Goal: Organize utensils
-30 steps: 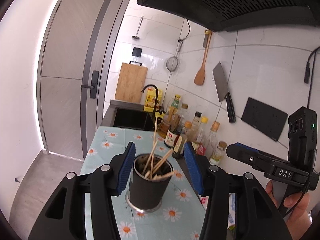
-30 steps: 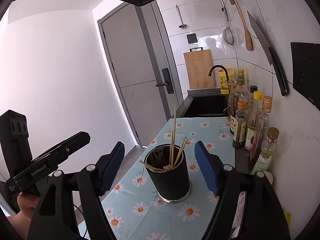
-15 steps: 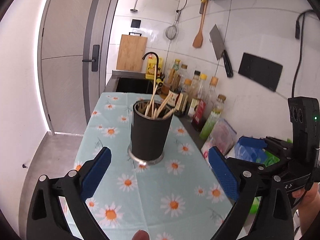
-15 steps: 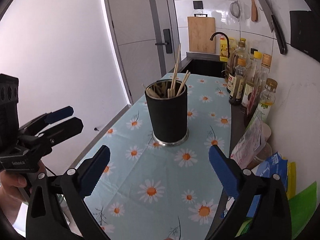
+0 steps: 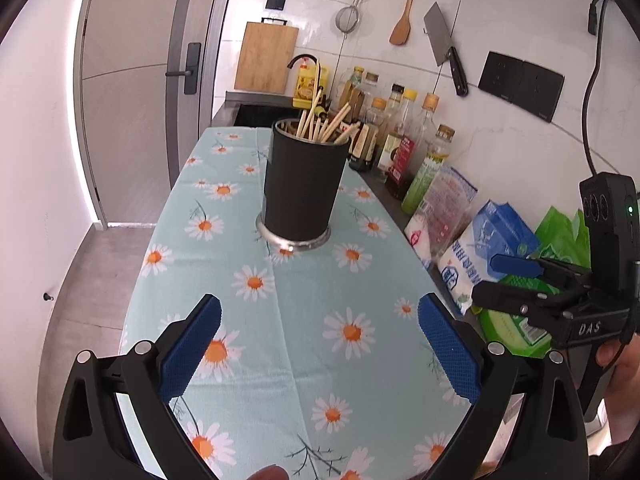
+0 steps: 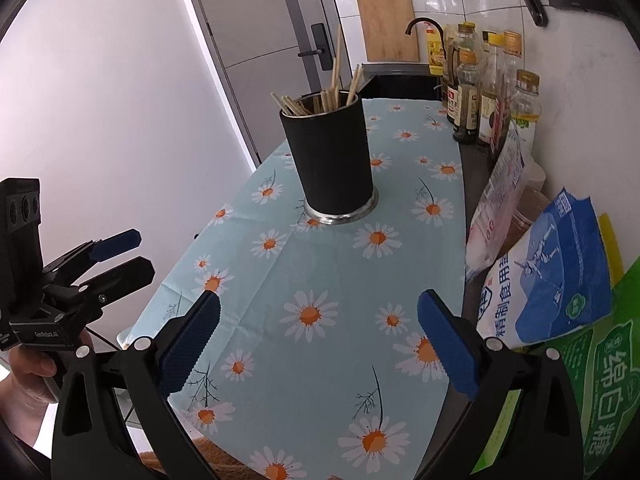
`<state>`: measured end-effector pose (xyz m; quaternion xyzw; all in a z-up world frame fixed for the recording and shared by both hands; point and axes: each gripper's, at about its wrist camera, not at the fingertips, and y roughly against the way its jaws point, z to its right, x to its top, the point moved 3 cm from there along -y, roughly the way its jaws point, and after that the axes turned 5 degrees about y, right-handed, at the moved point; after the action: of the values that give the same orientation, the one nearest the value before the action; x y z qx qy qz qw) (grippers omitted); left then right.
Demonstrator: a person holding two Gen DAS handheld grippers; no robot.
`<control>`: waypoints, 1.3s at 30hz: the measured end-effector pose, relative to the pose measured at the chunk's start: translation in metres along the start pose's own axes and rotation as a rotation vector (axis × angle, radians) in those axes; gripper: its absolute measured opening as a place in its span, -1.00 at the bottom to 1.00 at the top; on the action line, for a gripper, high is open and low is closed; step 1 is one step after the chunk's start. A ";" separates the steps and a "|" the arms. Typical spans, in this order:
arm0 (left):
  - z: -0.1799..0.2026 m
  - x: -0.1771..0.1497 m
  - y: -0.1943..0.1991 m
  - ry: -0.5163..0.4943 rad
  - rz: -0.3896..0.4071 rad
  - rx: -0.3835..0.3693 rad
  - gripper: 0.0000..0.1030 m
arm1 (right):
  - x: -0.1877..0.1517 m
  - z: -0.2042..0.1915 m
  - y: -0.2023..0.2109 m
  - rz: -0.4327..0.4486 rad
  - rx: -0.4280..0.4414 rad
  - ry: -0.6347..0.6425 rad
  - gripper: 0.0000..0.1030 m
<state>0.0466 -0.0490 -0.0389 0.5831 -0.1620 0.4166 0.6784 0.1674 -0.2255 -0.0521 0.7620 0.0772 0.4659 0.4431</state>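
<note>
Landmark: the black utensil cup (image 5: 303, 188), standing upright on a silver base ring on the daisy tablecloth (image 5: 288, 332).

Chopsticks (image 5: 320, 120): a loose bunch of wooden ones sits inside the cup, tips up and fanned out; one long one pokes way higher than the rest. In the right wrist view a few of them (image 6: 290, 105) lean out over the cup's left rim.

Left gripper (image 5: 319, 352): spread wide, nothing between the blue pads, hovering over the cloth well back from the cup. From the right wrist view it (image 6: 120, 254) shows off to the cup's lower left, past the table edge, and its two fingers look fairly close together from that side angle, so honestly the left wrist view is the one to trust.

Right gripper (image 6: 318, 350): also wide apart and holding nothing, well short of the cup. In the left wrist view it (image 5: 508, 280) sits to the cup's right, over the bags.

Bottles (image 5: 404, 148): a row of sauce and oil bottles just behind and right of the cup, along the wall.

Bags: a blue and white salt bag (image 6: 548, 276) and a green bag (image 6: 612, 380) right of the cup, nearer the camera, off the cloth.

Wall stuff: cleaver (image 5: 444, 46), wooden spatula (image 5: 402, 20) and strainer (image 5: 347, 20) hang above and behind the cup; cutting board (image 5: 266, 58) leans behind it by the sink.
</note>
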 end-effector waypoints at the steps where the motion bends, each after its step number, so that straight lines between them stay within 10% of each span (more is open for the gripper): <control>1: -0.001 -0.003 -0.001 0.002 -0.008 -0.006 0.87 | -0.003 0.002 -0.002 -0.010 -0.003 -0.005 0.90; 39: 0.015 -0.024 -0.030 -0.002 -0.127 -0.024 0.87 | -0.017 0.000 -0.009 -0.054 -0.019 0.005 0.90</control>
<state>0.0592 -0.0711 -0.0712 0.5846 -0.1303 0.3701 0.7101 0.1610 -0.2288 -0.0696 0.7542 0.0944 0.4566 0.4624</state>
